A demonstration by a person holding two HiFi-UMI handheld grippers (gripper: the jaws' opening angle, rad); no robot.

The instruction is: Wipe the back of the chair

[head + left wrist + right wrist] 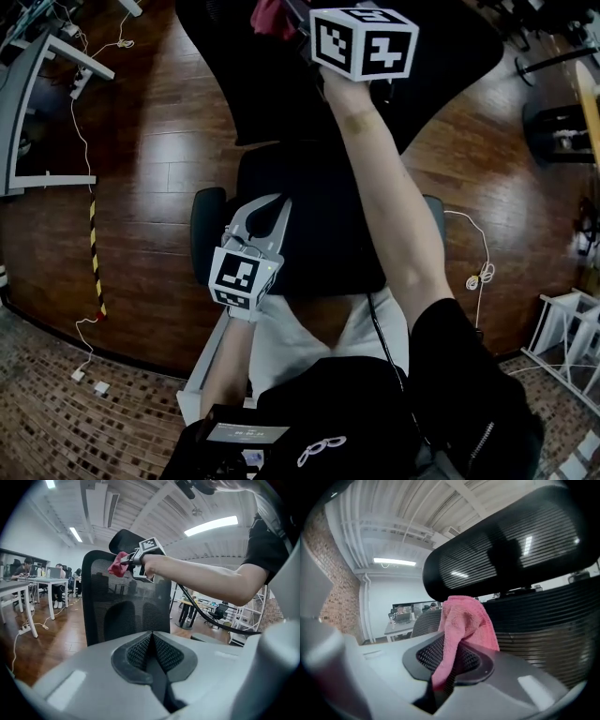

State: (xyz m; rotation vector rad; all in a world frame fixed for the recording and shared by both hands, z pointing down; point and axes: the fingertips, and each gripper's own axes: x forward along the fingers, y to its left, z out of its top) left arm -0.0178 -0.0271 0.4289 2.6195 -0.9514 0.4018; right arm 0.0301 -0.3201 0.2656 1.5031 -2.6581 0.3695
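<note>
the cloth is pinched by the right gripper near the top of the back, at 12 o'clock in the head view. the left gripper jaws are pressed together, empty. if dragged hard, the cloth may be snagged and pulled free.

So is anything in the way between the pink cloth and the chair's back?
No, nothing visible is. The right gripper holds the pink cloth right by the top of the mesh chair back, just under the headrest.
</note>
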